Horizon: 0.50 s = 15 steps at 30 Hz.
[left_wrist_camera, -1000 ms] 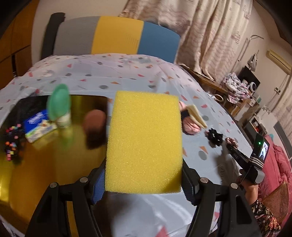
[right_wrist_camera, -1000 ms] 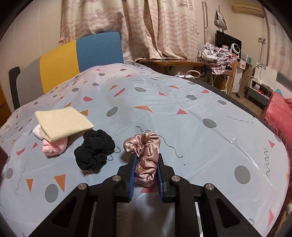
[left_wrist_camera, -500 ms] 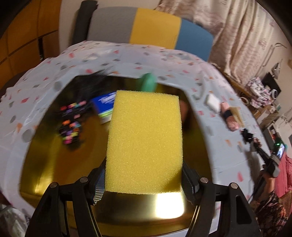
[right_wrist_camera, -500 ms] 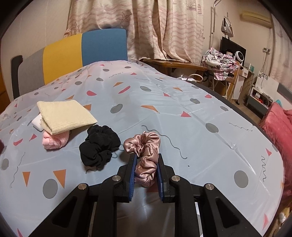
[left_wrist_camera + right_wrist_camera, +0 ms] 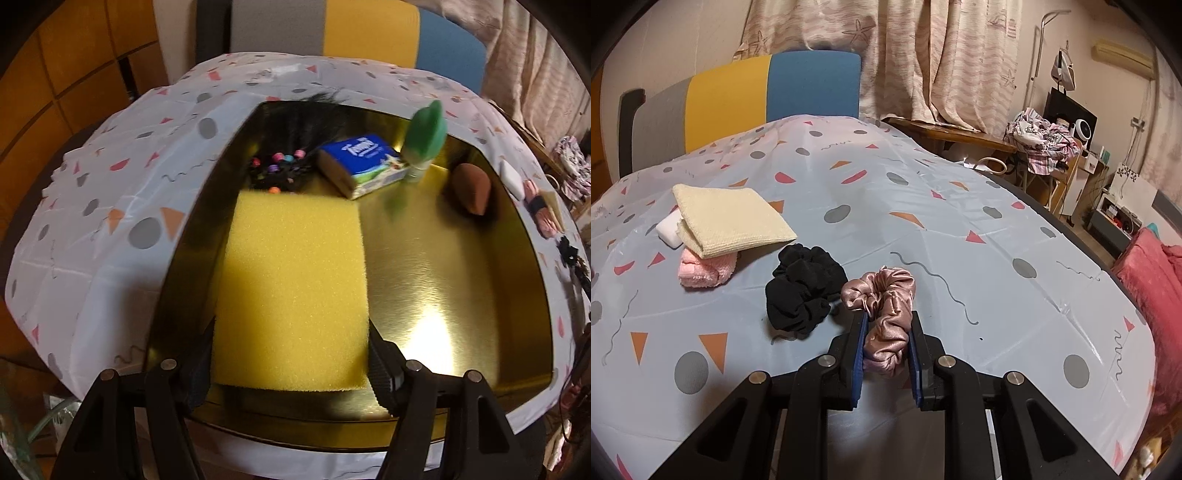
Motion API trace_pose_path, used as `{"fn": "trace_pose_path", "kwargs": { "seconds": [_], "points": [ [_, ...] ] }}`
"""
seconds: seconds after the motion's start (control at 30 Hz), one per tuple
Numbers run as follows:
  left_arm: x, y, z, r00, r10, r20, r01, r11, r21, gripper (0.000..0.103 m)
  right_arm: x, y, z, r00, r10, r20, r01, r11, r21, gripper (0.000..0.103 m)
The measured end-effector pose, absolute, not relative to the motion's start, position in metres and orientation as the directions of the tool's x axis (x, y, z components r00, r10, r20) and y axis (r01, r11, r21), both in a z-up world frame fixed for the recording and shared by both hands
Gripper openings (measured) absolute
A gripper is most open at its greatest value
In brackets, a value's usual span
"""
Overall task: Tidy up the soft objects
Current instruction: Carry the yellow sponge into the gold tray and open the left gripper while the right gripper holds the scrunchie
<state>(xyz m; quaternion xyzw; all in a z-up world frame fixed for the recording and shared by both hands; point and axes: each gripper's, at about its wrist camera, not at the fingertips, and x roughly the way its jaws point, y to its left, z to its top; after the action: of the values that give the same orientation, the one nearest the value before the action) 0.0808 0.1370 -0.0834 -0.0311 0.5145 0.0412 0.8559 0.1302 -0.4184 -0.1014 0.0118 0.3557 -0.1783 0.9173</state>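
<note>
While left jaws clamp one sponge (image 5: 291,291), right jaws pinch one pink scrunchie (image 5: 886,314)

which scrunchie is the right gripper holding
The pink satin scrunchie, pinched between the right gripper fingers; the black scrunchie lies loose on the tablecloth beside it.

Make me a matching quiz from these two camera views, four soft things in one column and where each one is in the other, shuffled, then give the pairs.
Things:
1. yellow sponge
2. pink satin scrunchie
3. black scrunchie
4. cream folded cloth

Places:
A. lying loose on the tablecloth
B. between the left gripper's fingers, over the gold tray
C. on top of a pink cloth
D. pinched in the right gripper

Pairs: 1-B, 2-D, 3-A, 4-C
</note>
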Motion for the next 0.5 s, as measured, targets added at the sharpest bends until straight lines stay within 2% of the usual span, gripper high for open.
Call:
{"fn": "trace_pose_path", "kwargs": {
  "seconds": [0.2,0.37,0.5],
  "points": [
    [0.074,0.145,-0.076,0.520,0.044,-0.853,-0.135,0.990,-0.032,0.081,0.131,-0.416,-0.102,0.680,-0.322,-0.659,0.331,0.936,-0.117,0.020],
    [0.064,0.151,-0.063,0.563,0.058,-0.824,-0.176,0.983,-0.052,0.082,0.131,-0.416,-0.101,0.682,-0.318,-0.659,0.331,0.937,-0.110,0.020],
    [0.061,0.141,-0.055,0.603,-0.011,-0.798,-0.151,0.980,-0.127,0.082,0.125,-0.417,-0.098,0.700,-0.309,-0.644,0.333,0.939,-0.088,0.020]
  ]
}}
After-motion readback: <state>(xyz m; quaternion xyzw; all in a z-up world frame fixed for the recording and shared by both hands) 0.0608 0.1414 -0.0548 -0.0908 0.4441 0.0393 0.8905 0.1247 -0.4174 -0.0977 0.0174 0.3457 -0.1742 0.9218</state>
